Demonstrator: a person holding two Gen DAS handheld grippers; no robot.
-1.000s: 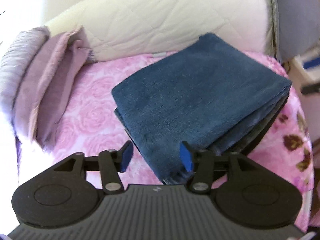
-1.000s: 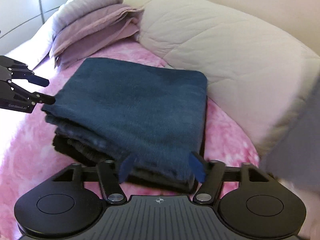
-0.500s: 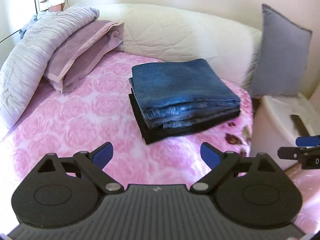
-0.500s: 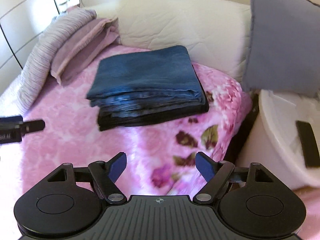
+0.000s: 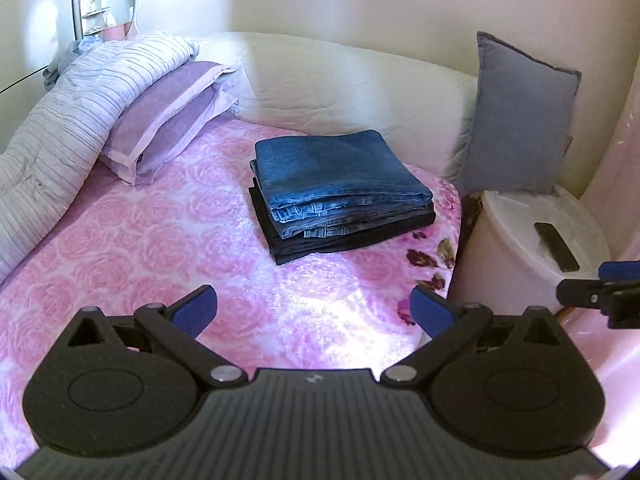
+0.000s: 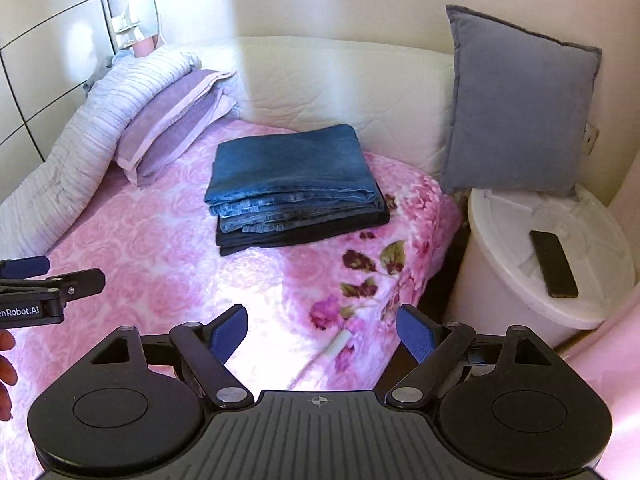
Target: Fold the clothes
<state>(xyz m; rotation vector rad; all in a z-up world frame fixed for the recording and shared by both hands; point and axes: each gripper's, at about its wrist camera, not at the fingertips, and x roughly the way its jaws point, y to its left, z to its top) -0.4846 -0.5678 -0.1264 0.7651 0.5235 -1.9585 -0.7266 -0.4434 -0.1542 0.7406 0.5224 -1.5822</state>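
Note:
A neat stack of folded blue jeans (image 5: pixel 340 168) (image 6: pixel 292 160) lies on the pink rose blanket (image 5: pixel 160 248) (image 6: pixel 160 240), with a folded black garment (image 5: pixel 352 236) (image 6: pixel 304 232) at the bottom of the pile. My left gripper (image 5: pixel 314 306) hangs well back from the stack above the blanket, open and holding nothing. My right gripper (image 6: pixel 322 328) is over the bed's near right corner; its jaws are opening with nothing between them. Each gripper's tip shows at the edge of the other's view.
A lilac pillow (image 5: pixel 168 120) and a striped duvet (image 5: pixel 68 120) lie at the left. A cream quilted bolster (image 5: pixel 352 80) runs behind the stack. A grey cushion (image 6: pixel 516 116) leans above a white bin (image 6: pixel 520 280) with a black phone (image 6: pixel 554 264) on its lid.
Both grippers let go of the jeans stack, opened wide and drew back and up from it. The stack stays on the bed and now looks small and far.

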